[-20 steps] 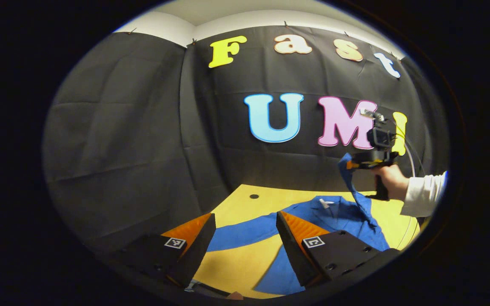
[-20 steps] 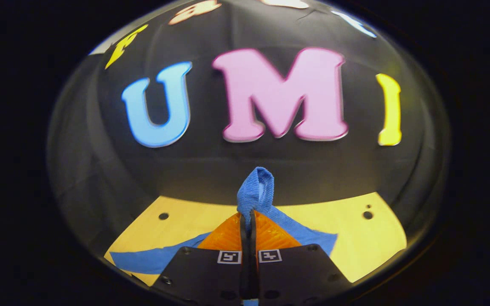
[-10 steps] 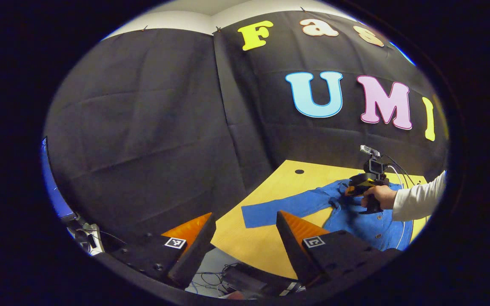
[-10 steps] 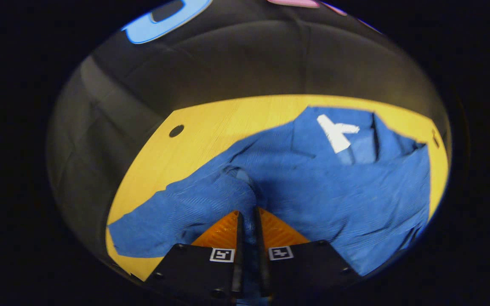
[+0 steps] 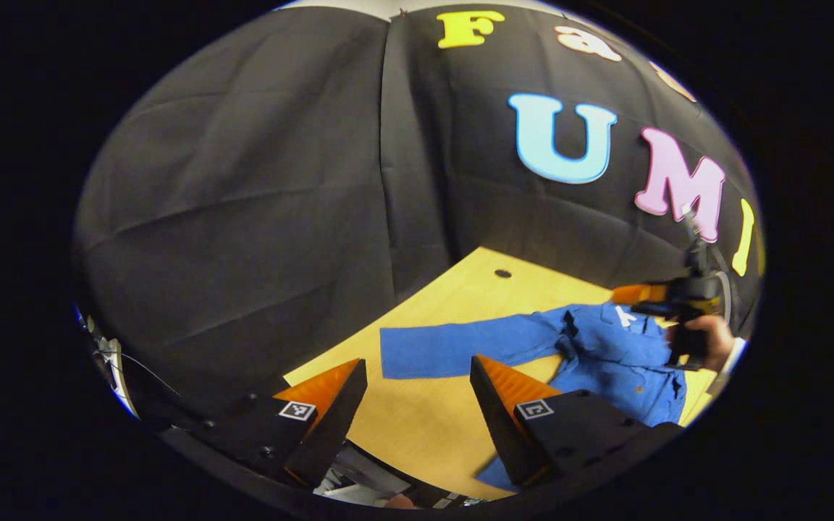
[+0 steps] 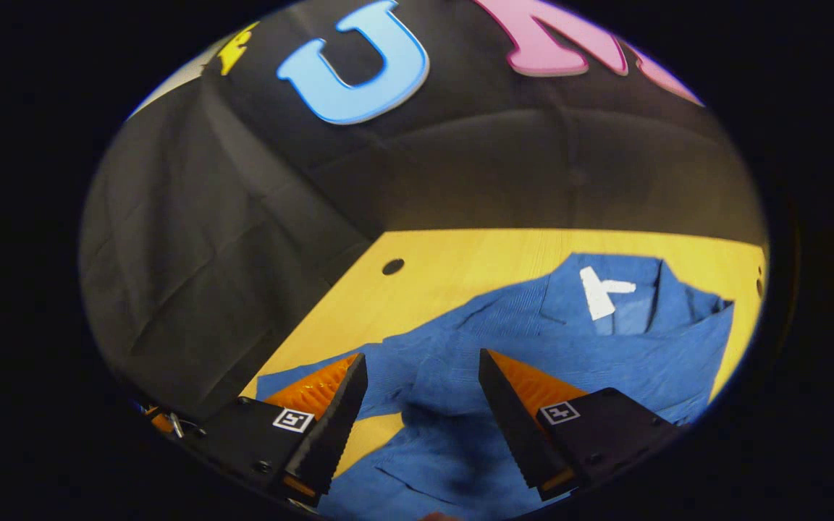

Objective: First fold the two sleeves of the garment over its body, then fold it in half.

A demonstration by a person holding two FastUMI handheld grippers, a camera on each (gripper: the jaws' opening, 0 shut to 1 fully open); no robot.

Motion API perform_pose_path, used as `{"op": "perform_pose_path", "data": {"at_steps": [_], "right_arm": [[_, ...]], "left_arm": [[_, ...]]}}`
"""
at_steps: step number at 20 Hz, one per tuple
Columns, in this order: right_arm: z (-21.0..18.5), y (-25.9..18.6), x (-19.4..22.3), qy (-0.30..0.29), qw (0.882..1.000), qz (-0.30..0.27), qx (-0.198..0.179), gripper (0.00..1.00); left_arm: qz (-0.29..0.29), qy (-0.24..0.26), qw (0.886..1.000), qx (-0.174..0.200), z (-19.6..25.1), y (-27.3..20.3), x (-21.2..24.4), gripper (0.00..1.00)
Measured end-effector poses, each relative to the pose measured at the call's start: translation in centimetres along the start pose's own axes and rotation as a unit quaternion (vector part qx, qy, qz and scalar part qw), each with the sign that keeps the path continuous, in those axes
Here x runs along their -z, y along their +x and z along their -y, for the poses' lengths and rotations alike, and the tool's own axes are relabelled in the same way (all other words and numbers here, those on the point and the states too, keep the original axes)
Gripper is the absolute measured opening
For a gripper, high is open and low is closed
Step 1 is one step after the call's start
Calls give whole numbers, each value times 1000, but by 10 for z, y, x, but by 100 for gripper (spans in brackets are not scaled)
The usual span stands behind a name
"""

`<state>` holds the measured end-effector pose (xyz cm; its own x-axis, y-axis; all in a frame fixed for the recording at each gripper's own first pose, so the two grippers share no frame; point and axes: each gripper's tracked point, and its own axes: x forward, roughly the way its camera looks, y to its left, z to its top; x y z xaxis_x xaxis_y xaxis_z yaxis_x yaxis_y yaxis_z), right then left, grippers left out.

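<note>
Both tongs are open and hold nothing. The blue shirt (image 6: 533,347) lies on the table (image 5: 431,427), under the right tongs (image 6: 417,405). One sleeve (image 5: 453,351) sticks out ahead of the left tongs (image 5: 417,405); pinch its end, then lay it flat across the shirt.

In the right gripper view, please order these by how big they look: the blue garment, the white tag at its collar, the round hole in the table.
1. Blue garment, by far the largest.
2. White tag.
3. Round hole in the table, the smallest; it lies about as far off as the tag, so the ranking holds.
</note>
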<state>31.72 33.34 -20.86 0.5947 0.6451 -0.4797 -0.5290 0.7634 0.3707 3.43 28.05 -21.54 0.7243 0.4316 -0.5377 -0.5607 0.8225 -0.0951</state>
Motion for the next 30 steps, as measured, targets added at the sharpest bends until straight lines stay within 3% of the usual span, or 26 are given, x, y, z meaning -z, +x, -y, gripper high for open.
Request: {"op": "perform_pose_path", "data": {"at_steps": [3,6,10,13,14,19,21,23,26,27,28,30], "right_arm": [[0,-74,-6,-31,999,17,-8,97],[17,-136,13,-9,1000,1,7,97],[63,-178,56,37,997,-25,64,97],[82,-201,60,59,994,-25,91,97],[85,-205,59,62,993,-26,94,97],[75,-212,54,84,993,-24,85,97],[65,-213,55,89,993,-27,77,97],[59,-216,60,91,993,-36,72,97],[67,-232,69,75,993,-49,83,97],[69,-237,74,71,992,-52,87,97],[69,-240,76,72,992,-54,90,97],[69,-242,78,78,991,-54,91,97]], "left_arm": [[-65,5,998,7,-3,72,23,85],[-124,-19,992,2,-13,122,40,85],[-175,11,984,-24,-34,175,61,85],[-217,19,976,-13,-20,195,77,85],[-202,15,979,-9,-17,200,67,85],[-237,17,971,-4,-24,193,70,84],[-233,39,972,18,-21,195,62,78],[-218,50,974,31,-14,197,60,55],[-219,10,975,41,-5,194,47,6],[-225,-7,973,40,-6,202,49,6],[-227,-17,973,46,-5,204,44,0],[-225,-21,971,76,2,204,46,0]]}}
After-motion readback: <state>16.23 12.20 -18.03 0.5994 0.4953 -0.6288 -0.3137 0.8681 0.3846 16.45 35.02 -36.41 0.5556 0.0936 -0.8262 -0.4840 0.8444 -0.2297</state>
